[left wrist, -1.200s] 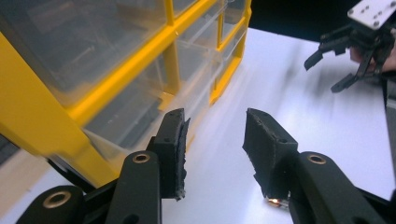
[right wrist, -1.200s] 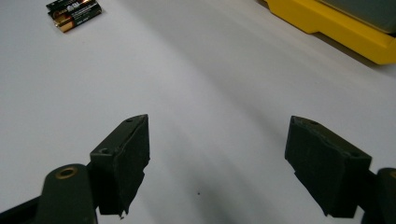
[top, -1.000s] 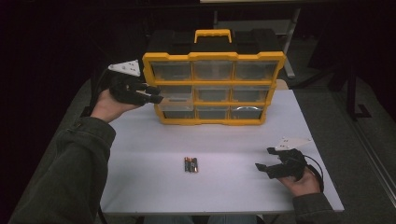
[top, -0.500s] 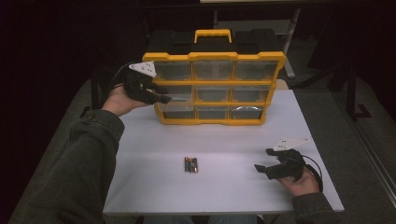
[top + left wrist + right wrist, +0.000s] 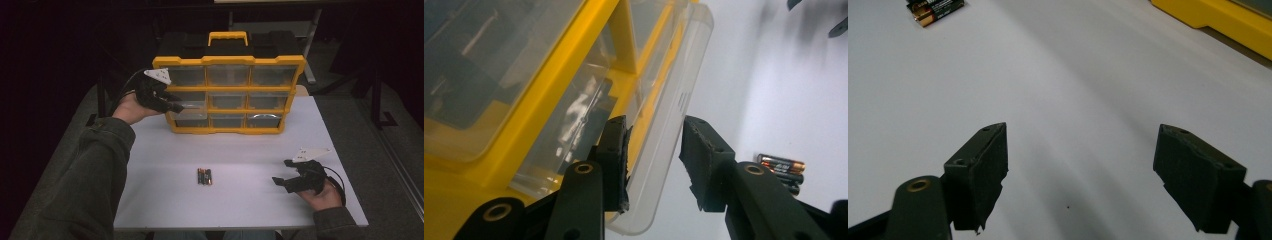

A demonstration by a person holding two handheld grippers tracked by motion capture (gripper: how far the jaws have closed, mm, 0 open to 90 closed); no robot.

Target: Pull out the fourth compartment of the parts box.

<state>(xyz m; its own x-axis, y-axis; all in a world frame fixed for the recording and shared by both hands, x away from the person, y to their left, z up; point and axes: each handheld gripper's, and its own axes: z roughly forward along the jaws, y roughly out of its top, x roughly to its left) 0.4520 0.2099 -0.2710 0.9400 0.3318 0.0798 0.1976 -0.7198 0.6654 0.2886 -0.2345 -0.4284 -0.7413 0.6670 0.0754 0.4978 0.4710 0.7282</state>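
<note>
The left gripper [image 5: 654,160] straddles a clear drawer [image 5: 664,100] of the yellow organizer [image 5: 230,95], jaws apart, while the right gripper [image 5: 1080,175] rests spread above the tabletop [image 5: 240,150].

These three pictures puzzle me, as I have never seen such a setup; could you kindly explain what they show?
A person at a white table holds a two-jaw hand tool in each hand. One camera looks down from above; the others ride on each tool, looking along its black jaws. The left gripper reaches the middle-left clear drawer of a yellow organizer; its jaws straddle the drawer's front lip with a gap on one side, so no firm grip shows. The right gripper rests open over the table. A few batteries lie on it.
</note>
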